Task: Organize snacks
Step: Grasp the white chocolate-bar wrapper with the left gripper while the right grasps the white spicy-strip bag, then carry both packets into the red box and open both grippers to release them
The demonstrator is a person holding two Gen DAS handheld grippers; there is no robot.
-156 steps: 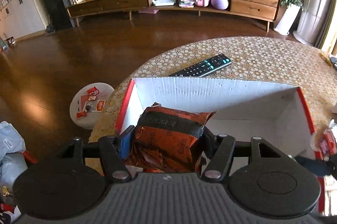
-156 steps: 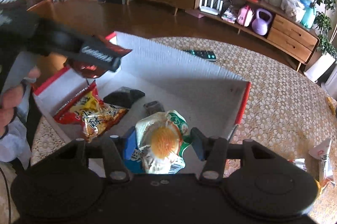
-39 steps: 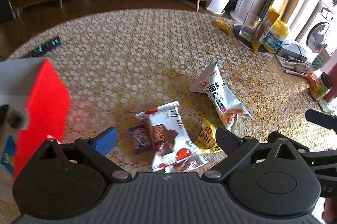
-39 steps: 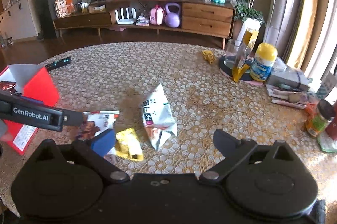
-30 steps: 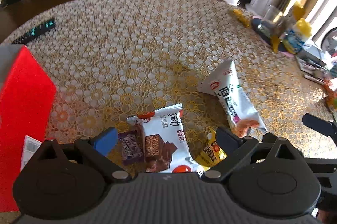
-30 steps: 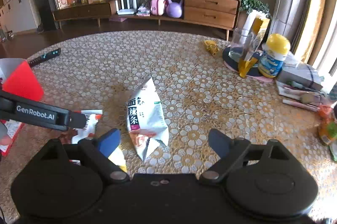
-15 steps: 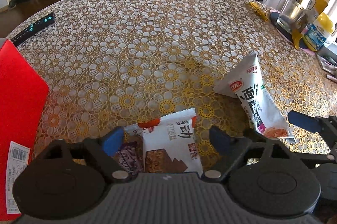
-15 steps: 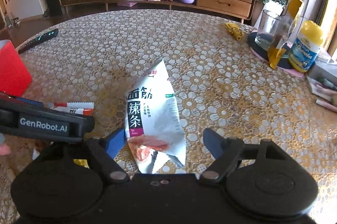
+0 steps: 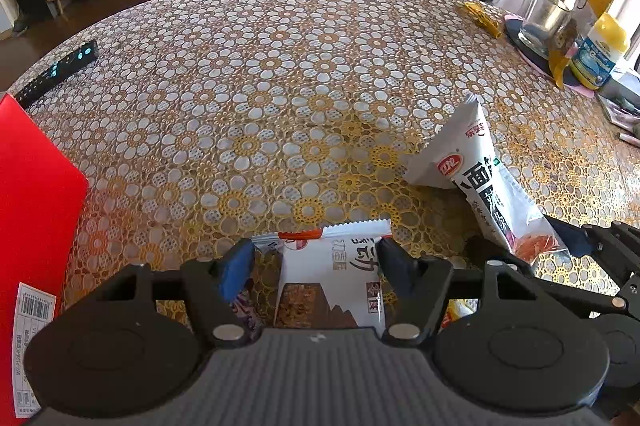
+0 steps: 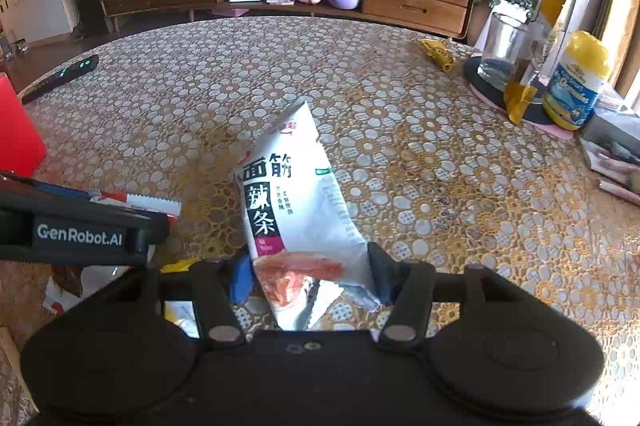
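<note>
My left gripper straddles a white chocolate-wafer packet lying on the table; its jaws stand close on both sides, the right one touching the packet edge. A small purple packet lies under the left finger. My right gripper has closed on the lower end of a white spicy-strip bag, which also shows in the left wrist view. A yellow packet lies between the two grippers. The red snack box stands at the left.
The round table carries a floral lace cloth. A remote lies at the far left edge. A glass, a yellow-capped bottle and papers stand at the right. A sideboard stands beyond the table.
Both grippers left the box, moved right and came down over the loose snacks. Their jaws have narrowed: the left around the wafer packet, the right onto the spicy-strip bag.
</note>
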